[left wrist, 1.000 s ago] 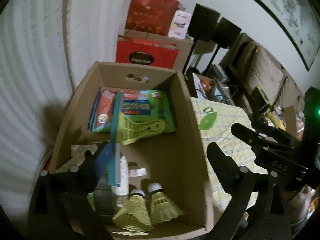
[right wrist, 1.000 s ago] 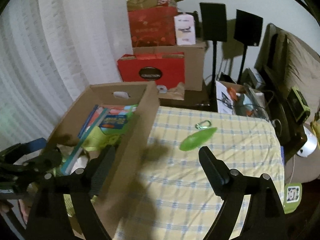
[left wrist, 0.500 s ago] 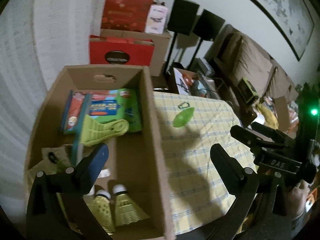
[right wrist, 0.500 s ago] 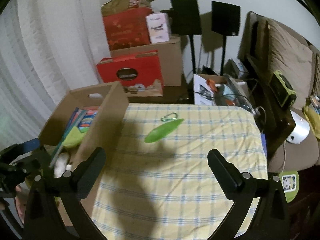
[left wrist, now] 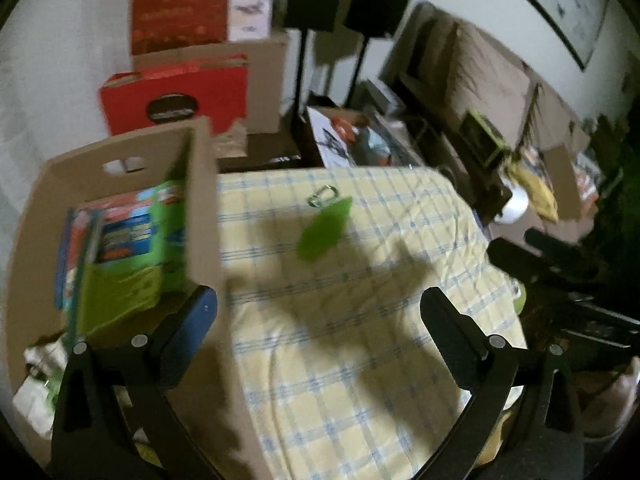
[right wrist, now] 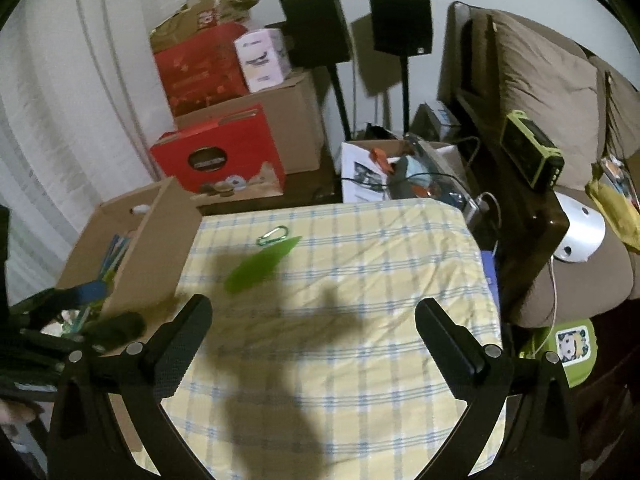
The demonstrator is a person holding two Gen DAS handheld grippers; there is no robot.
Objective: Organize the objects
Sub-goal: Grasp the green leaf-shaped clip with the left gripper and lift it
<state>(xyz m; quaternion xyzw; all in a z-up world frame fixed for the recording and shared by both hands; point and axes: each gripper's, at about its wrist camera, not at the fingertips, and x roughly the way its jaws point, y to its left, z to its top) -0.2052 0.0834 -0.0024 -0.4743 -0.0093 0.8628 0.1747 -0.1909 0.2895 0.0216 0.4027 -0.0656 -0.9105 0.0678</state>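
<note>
A green leaf-shaped piece [left wrist: 324,227] [right wrist: 260,264] lies on the yellow checked cloth [left wrist: 360,320] [right wrist: 340,320], with a small green carabiner [left wrist: 322,195] [right wrist: 273,235] just beyond it. To the left stands an open cardboard box [left wrist: 202,200] [right wrist: 160,248] holding colourful packets [left wrist: 132,232] and a yellow-green clip. My left gripper [left wrist: 320,304] hangs open over the cloth beside the box's right wall, with nothing between its fingers. My right gripper [right wrist: 312,312] is open and empty above the cloth, nearer than the leaf piece.
Red boxes [right wrist: 216,156] and brown cartons stack behind the table by the white curtain. Two black speakers on stands [right wrist: 400,20] sit at the back. A brown sofa [right wrist: 540,92] and a dark side table with a green radio [right wrist: 530,154] lie to the right.
Both grippers have swung right, from over the box to over the checked cloth. The right gripper's jaws have widened. The leaf piece and carabiner have not moved.
</note>
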